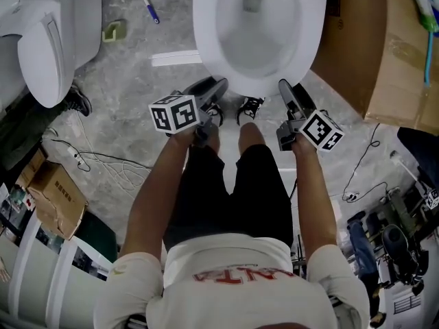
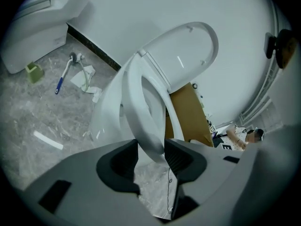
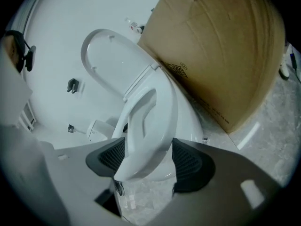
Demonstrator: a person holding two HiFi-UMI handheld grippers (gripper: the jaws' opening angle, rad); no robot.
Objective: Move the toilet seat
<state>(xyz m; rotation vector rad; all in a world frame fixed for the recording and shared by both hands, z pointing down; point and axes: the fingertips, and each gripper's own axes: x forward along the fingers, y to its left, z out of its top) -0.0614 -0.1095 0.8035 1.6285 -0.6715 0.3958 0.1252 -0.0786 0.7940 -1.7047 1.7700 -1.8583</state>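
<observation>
Fingers (image 2: 181,159) of left gripper (image 2: 150,146) and right gripper (image 3: 148,147) clamp glossy toilet seat (image 3: 164,121) (smooth white oval ring)

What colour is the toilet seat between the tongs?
White; the oval plastic toilet seat shows best in the right gripper view.

White toilet seat (image 2: 153,142); brown cardboard box (image 3: 225,55); mottled grey floor (image 1: 130,88); brush (image 2: 65,75) seemingly blue.
</observation>
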